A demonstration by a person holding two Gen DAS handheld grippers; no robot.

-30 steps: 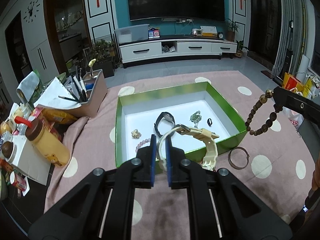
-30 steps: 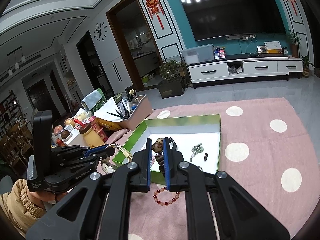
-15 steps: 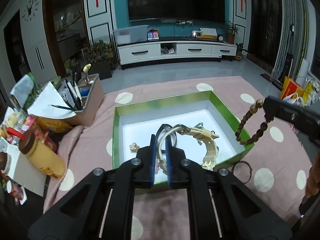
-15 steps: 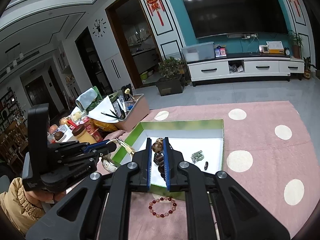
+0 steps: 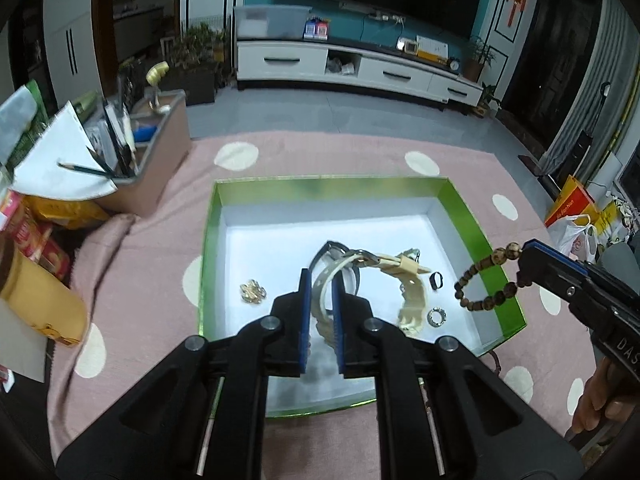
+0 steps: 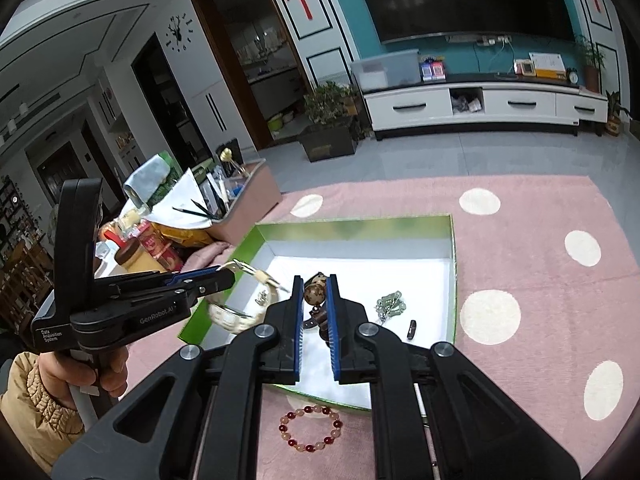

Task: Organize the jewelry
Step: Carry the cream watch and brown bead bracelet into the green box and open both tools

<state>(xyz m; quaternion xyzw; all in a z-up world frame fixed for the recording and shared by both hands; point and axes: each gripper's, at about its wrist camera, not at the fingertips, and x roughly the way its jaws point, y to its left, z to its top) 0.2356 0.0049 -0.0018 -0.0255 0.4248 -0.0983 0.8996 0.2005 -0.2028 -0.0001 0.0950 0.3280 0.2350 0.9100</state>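
Observation:
A green box (image 5: 464,216) (image 6: 356,228) with a white floor lies on the pink dotted cloth. My left gripper (image 5: 321,280) (image 6: 224,276) is shut on the strap of a cream watch (image 5: 412,296) (image 6: 240,312), which hangs over the box. My right gripper (image 6: 314,286) (image 5: 524,256) is shut on a brown bead bracelet (image 5: 480,280) (image 6: 314,294), held above the box's right side. Inside the box lie a gold charm (image 5: 253,291), a dark ring (image 5: 436,280) (image 6: 412,328), a small silver ring (image 5: 437,316) and a green bead piece (image 6: 390,305). A black watch (image 5: 334,248) is partly hidden behind the cream one.
A red and pink bead bracelet (image 6: 311,429) lies on the cloth before the box. A brown tray of pens and papers (image 5: 160,152) (image 6: 256,192) and several food packs (image 5: 36,240) stand at the left. A person's hand (image 6: 104,368) holds the left gripper.
Both grippers have moved forward and down over the box, each with its piece in it. The box now sits nearer and lower in both views.

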